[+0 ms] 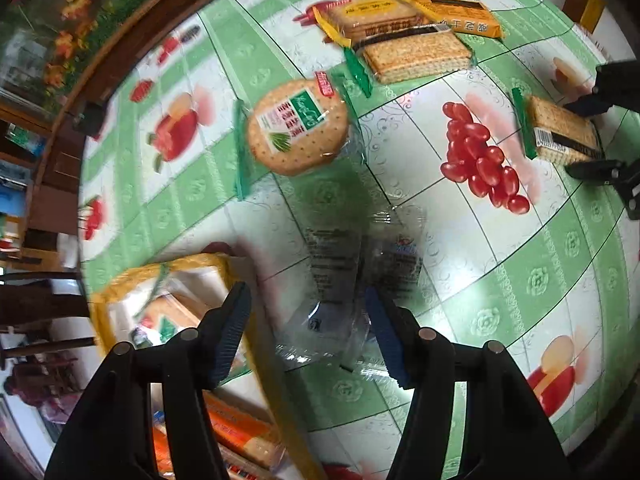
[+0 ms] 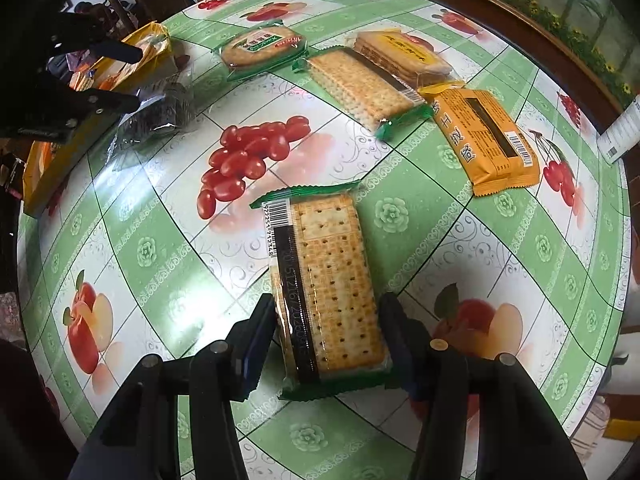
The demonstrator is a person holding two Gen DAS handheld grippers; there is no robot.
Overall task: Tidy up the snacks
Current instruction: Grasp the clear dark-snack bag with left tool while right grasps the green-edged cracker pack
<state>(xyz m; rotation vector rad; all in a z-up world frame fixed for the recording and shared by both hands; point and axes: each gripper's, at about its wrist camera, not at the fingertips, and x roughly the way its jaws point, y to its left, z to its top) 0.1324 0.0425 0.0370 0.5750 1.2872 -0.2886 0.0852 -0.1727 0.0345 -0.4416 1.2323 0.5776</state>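
R gripper (image 2: 326, 344) clenched on flat rectangular cracker pack (image 2: 326, 280), crinkly clear film w/ green ends, lying on glossy fruit-print tablecloth (image 2: 500, 280). L gripper (image 1: 308, 336) released, pads either side of a blurred clear wrapper (image 1: 340, 276), not pressing. Round biscuit pack (image 1: 298, 128) at 11 o'clock in left view; yellow box (image 1: 160, 276) at 9. Open cloth at 3 o'clock of R gripper.

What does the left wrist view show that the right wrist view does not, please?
Only the left wrist view shows the left tool over a clear wrapper. Only the right wrist view shows the right tool closed on a cracker pack and a white bottle at the table's edge. Both show the round biscuit pack, the orange packet and the yellow box.
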